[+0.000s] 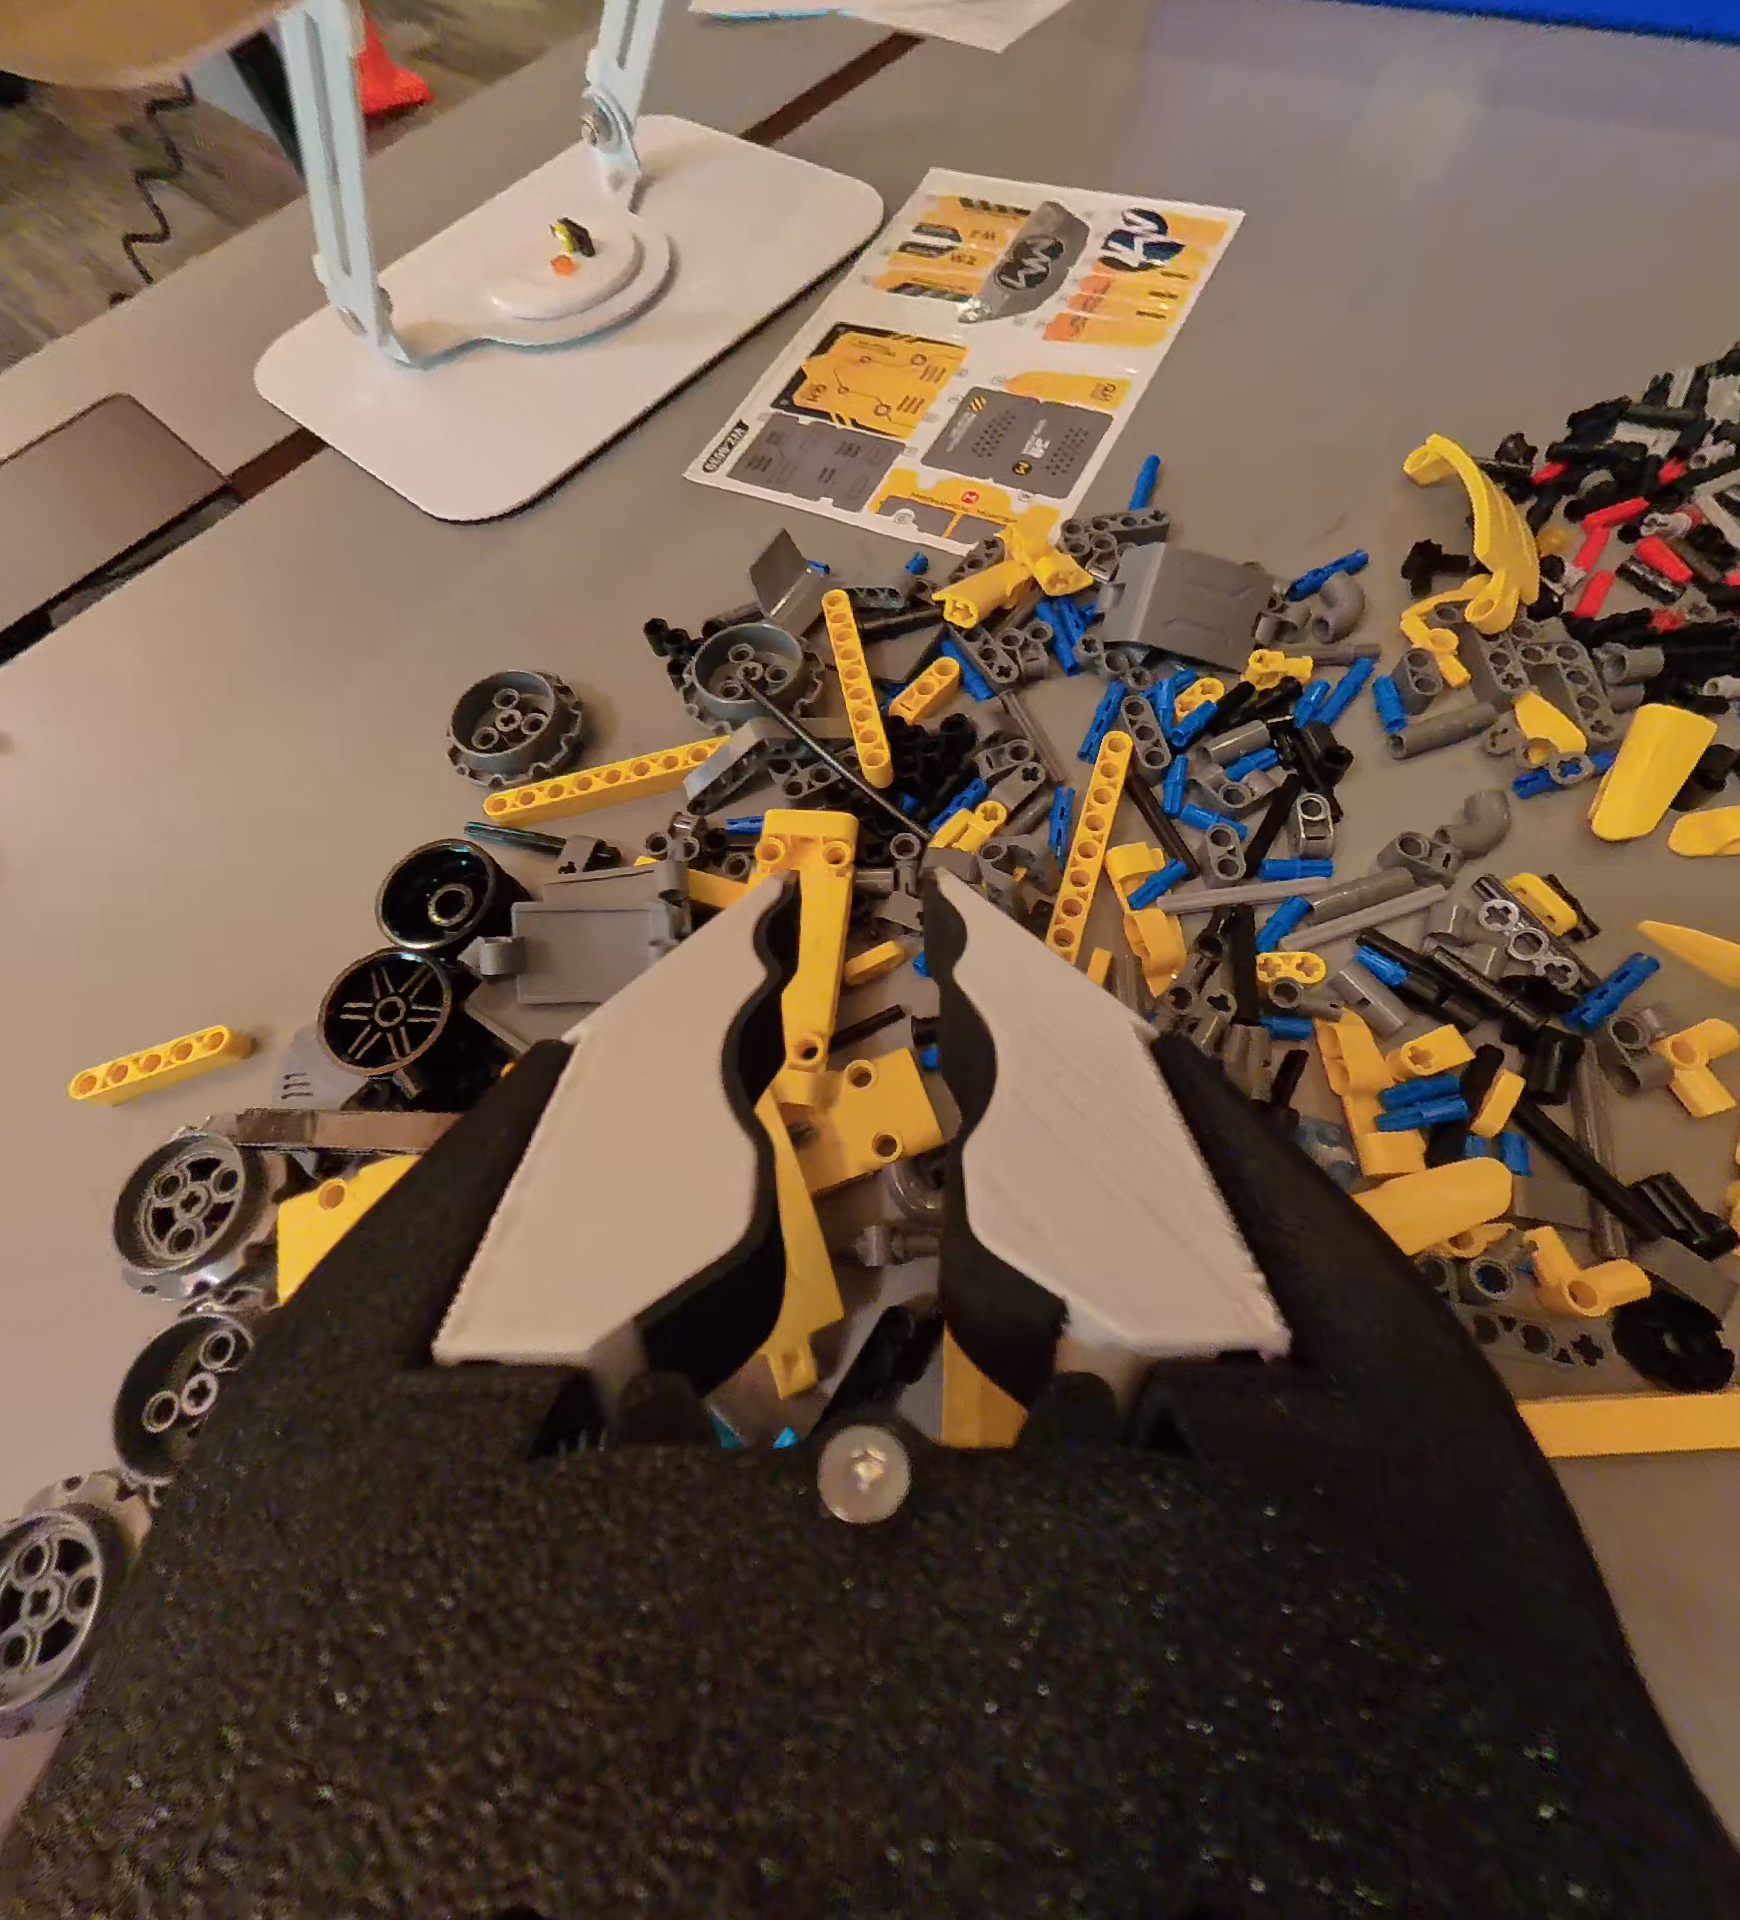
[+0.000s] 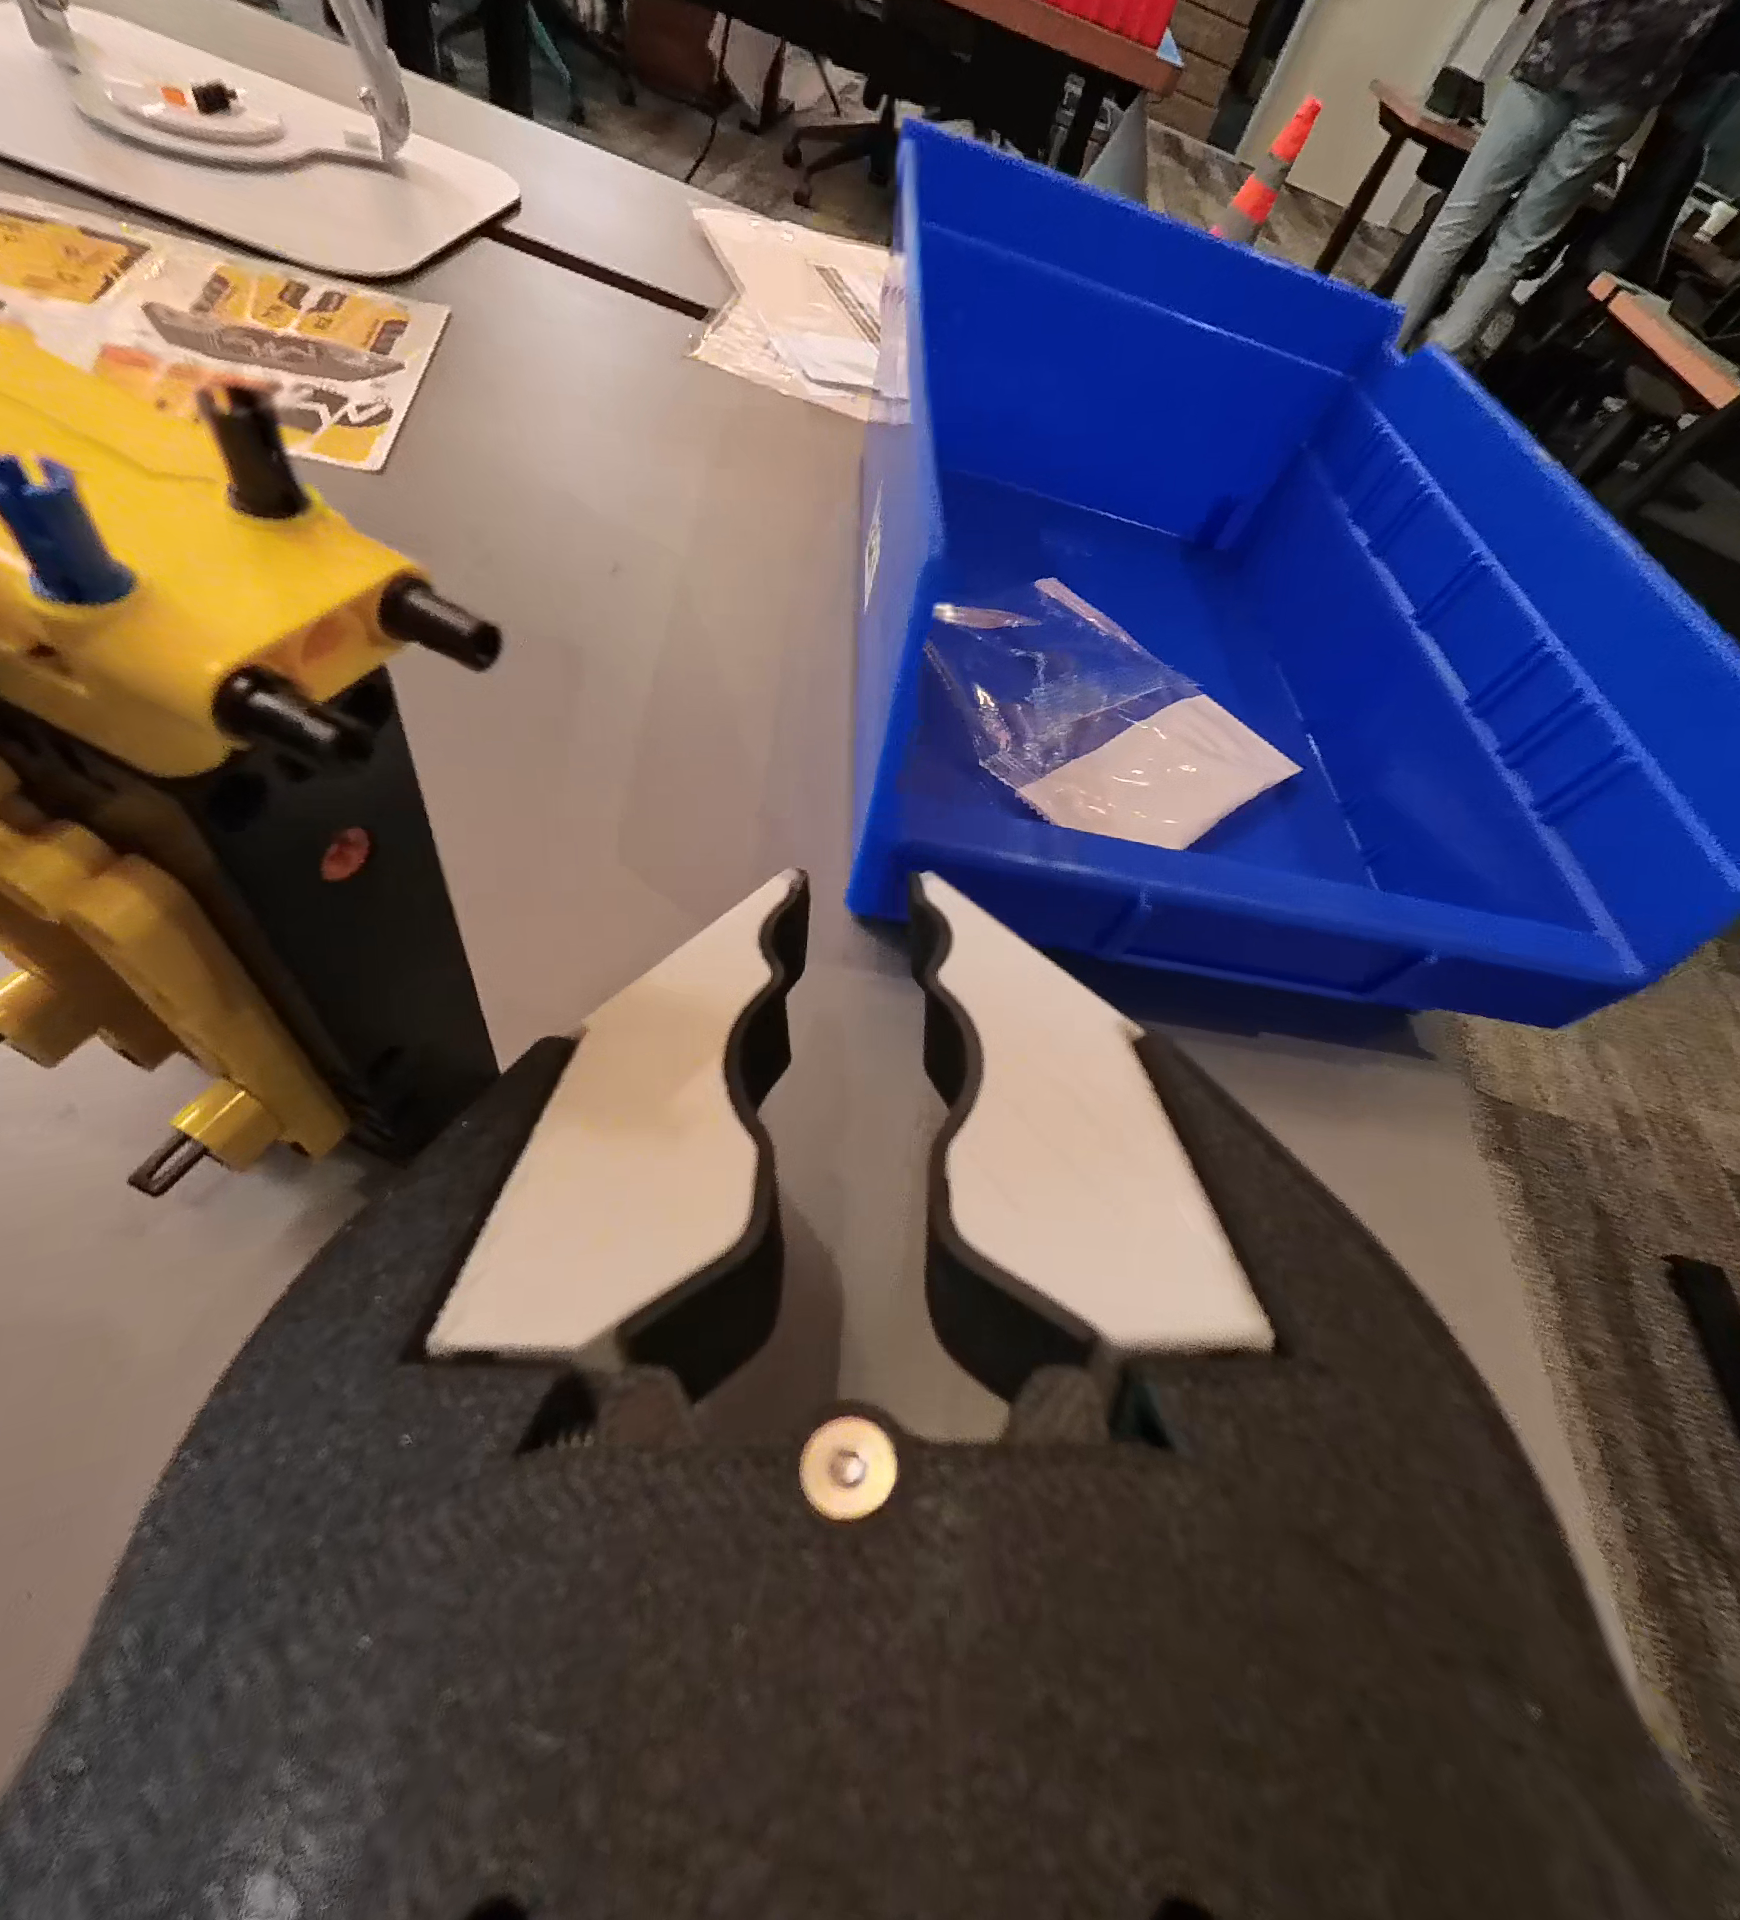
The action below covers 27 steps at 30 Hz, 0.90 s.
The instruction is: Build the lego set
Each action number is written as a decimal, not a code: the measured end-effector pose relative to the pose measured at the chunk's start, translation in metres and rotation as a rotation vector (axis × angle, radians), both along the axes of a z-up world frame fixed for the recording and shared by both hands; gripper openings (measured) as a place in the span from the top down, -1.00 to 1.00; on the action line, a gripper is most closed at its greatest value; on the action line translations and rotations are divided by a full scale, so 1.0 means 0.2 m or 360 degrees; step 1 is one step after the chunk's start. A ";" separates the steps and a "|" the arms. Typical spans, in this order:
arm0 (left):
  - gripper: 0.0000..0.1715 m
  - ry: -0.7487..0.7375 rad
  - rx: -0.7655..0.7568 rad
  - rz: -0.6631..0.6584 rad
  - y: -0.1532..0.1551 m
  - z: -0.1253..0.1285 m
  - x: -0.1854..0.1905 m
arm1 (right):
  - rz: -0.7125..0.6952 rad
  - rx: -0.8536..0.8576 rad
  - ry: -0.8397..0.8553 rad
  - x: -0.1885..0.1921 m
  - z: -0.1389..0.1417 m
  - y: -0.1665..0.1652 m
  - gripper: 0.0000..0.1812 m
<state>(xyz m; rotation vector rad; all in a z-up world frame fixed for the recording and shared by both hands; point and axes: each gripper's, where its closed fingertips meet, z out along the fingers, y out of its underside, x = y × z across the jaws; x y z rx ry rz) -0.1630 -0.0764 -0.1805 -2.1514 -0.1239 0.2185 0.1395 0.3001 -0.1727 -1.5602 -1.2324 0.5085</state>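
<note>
In the left wrist view my left gripper [image 1: 858,883] is open and hangs just over a pile of yellow, blue, grey and black building-toy parts [image 1: 1209,790]. A long yellow panel piece [image 1: 812,935] lies in the gap between the jaws; I cannot tell whether the pads touch it. In the right wrist view my right gripper [image 2: 860,883] is open and empty above the grey table [image 2: 637,582]. A partly built yellow and black model [image 2: 149,644] with blue and black pins stands to its left. A blue bin [image 2: 1468,665] is just ahead to its right.
Grey wheels [image 1: 185,1205] and black rims [image 1: 445,899] lie left of the pile. Black and red pins [image 1: 1676,540] lie far right. A sticker sheet [image 1: 970,353] and a white stand base [image 1: 575,312] are behind. The bin holds a plastic bag [image 2: 1105,748]. The table edge and carpet [image 2: 1624,1143] are at right. Some 50 centimetres of space lies between my two pairs of fingers.
</note>
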 end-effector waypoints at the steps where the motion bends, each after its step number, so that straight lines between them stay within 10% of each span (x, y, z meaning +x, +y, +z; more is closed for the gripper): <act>1: 0.74 0.0002 0.0010 0.0007 0.00 0.01 -0.01 | -0.0002 -0.0022 0.0026 0.00 0.01 0.00 0.79; 27: 0.74 0.0018 -0.0039 0.0119 -0.04 -0.05 -0.11 | 0.0036 -0.0159 0.0065 0.00 0.00 0.01 0.84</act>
